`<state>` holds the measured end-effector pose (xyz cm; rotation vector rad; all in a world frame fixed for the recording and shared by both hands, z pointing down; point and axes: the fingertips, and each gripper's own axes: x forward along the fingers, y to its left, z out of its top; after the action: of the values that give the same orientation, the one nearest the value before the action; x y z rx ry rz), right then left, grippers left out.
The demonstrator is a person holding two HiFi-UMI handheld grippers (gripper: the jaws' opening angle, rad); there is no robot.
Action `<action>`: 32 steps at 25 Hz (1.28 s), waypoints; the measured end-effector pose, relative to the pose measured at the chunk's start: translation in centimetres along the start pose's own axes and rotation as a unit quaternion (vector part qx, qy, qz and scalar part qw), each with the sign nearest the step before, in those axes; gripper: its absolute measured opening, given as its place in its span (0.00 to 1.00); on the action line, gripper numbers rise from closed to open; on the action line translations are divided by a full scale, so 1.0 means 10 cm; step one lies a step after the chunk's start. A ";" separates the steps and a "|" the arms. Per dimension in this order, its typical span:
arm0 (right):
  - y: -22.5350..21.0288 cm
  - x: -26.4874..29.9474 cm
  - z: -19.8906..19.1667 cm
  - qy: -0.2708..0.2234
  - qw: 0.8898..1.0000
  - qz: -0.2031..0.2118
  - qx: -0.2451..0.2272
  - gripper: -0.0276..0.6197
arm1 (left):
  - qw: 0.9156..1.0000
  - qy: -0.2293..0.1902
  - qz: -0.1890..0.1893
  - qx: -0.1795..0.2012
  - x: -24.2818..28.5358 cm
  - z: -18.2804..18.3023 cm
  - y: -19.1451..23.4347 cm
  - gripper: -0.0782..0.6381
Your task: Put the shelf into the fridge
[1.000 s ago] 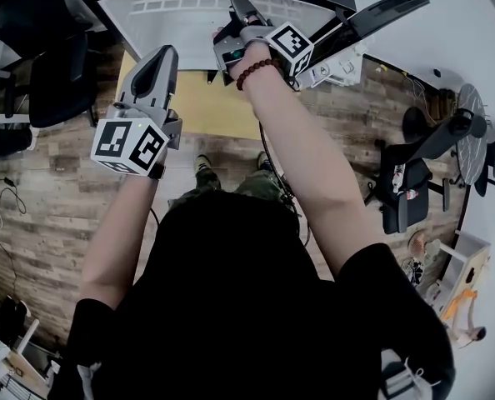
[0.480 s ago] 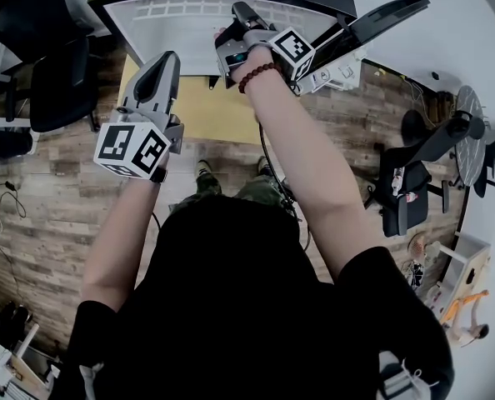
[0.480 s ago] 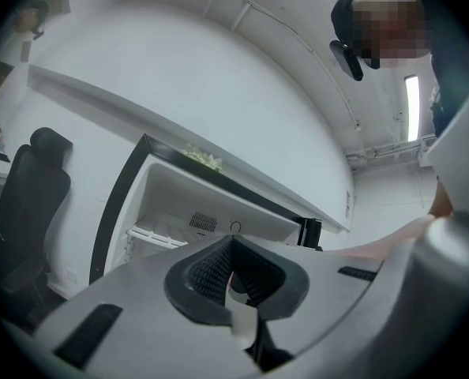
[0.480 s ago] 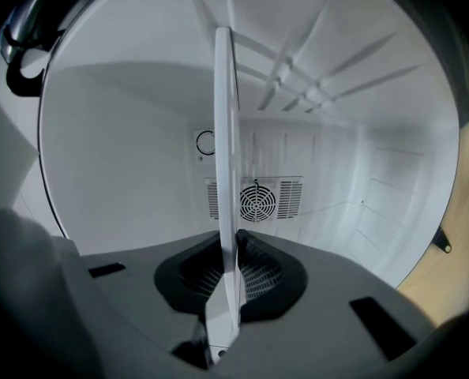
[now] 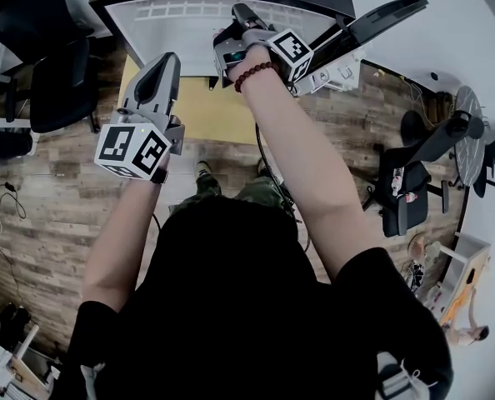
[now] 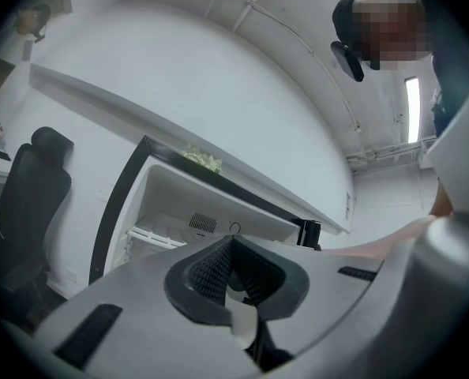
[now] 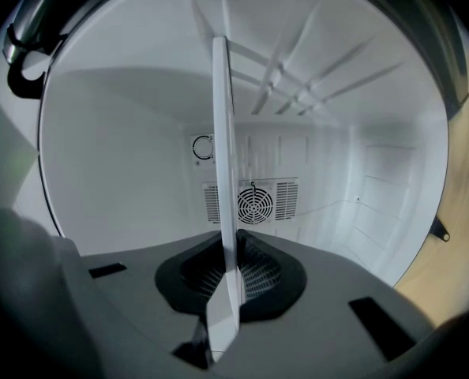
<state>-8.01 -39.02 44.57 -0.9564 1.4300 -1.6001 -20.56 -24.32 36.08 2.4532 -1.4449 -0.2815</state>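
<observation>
Right gripper view alone shows grip — right gripper (image 7: 228, 251) pinching thin white shelf (image 7: 222, 133) edge-on, inside fridge (image 7: 116, 180), long axis toward far fan grille (image 7: 255, 204). Left gripper (image 6: 231, 242) — jaws pressed together, outside.

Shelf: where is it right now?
Right gripper view, centre: the shelf stands edge-on, clamped in the right hand-held gripper, reaching into the fridge toward its back-wall fan vent.
</observation>
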 end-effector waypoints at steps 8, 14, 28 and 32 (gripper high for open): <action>0.00 -0.02 0.01 -0.017 1.000 -0.008 0.000 0.10 | 1.000 0.002 0.000 -0.001 -0.03 -0.01 0.00 0.13; 0.00 -0.05 0.01 -0.024 1.000 -0.012 -0.003 0.10 | 1.000 0.001 0.005 -0.003 -0.03 0.00 0.04 0.13; -0.01 -0.24 -0.09 -0.041 0.999 -0.015 -0.011 0.10 | 1.000 -0.005 -0.001 0.003 -0.11 0.05 -0.04 0.13; 0.01 -0.27 -0.11 -0.042 0.999 -0.013 -0.011 0.10 | 1.000 -0.005 -0.001 0.003 -0.12 0.07 -0.03 0.13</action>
<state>-7.84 -36.08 44.28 -1.0465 1.3849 -1.5482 -21.07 -23.26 35.36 2.4617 -1.4499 -0.2904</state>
